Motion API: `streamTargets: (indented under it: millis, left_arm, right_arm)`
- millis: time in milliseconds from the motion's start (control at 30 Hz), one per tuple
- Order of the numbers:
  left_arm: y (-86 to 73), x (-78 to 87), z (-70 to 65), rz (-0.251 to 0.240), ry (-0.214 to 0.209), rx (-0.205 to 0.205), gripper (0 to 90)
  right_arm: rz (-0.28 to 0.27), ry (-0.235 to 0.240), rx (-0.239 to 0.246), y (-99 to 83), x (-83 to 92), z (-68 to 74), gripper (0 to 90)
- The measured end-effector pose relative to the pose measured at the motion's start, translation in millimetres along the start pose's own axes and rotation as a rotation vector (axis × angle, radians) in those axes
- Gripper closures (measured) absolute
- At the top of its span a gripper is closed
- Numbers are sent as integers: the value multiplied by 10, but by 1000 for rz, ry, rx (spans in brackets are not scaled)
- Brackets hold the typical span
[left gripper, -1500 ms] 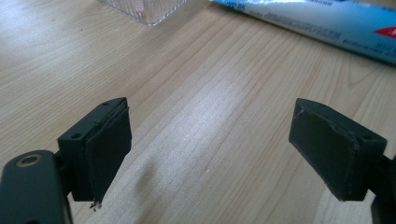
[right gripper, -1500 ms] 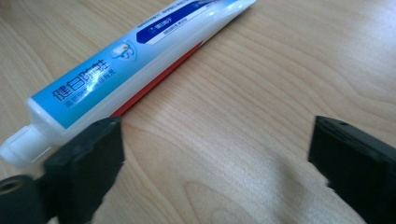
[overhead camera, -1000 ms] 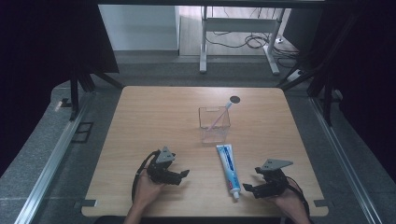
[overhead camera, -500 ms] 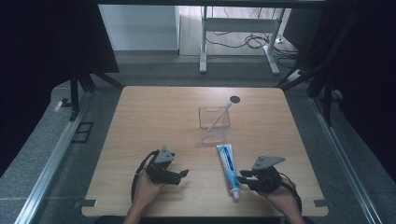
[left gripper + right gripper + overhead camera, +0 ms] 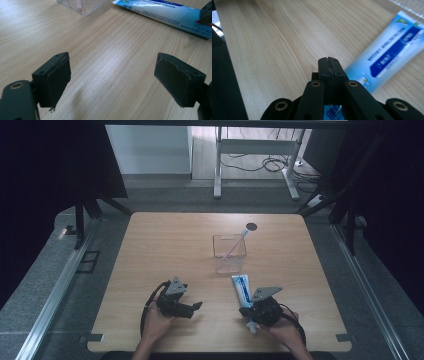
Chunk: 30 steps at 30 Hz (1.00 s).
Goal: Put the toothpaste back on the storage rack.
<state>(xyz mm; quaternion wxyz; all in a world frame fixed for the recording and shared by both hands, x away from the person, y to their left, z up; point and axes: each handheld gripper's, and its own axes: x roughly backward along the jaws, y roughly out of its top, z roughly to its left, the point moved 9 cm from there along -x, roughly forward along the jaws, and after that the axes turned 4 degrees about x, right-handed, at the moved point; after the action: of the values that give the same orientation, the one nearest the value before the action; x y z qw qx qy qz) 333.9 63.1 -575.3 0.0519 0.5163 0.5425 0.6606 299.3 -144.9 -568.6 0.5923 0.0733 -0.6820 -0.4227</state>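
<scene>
We see left gripper (image 5: 196,306) low over table (image 5: 165,250), jaws spread wide, nothing between them. Mid-table, clear box (image 5: 229,253) with pink-handled toothbrush (image 5: 235,245) leaning in it. Toothpaste tube (image 5: 242,289) flat on table just in front of box. Right gripper (image 5: 329,65) over tube's cap end, jaws just closed, pressed together, tube lying beneath them; grip on it unclear.

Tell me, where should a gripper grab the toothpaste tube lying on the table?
Probably across the middle of the toothpaste tube, coming straight down from above. It lies flat on the wooden table, long and narrow, so the jaws could close on its two long sides. The cap end looks small and rounded, a poorer hold.
</scene>
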Motion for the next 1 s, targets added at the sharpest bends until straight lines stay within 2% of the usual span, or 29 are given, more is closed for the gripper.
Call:
streamTargets:
  millis: [133, 300, 433, 633, 800, 1000]
  left_arm:
    - [1, 4, -4, 0, 1, -1, 140]
    - [9, 21, -13, 6, -15, 15, 161]
    - [-15, 23, 6, 26, -4, 17, 158]
    - [-27, 10, -10, 38, -13, 14, 140]
    - [-22, 13, -19, 30, -21, 21, 139]
    - [-22, 19, -22, 28, -10, 12, 139]
  right_arm:
    - [31, 7, -17, -22, -92, 10, 898]
    - [32, 16, -28, -40, -103, 11, 895]
    - [44, 14, -36, -80, -70, -9, 888]
    - [51, 5, -61, -167, -8, -73, 883]
    - [52, -3, -68, -245, 68, -136, 884]
    - [59, -27, -84, -336, 180, -245, 883]
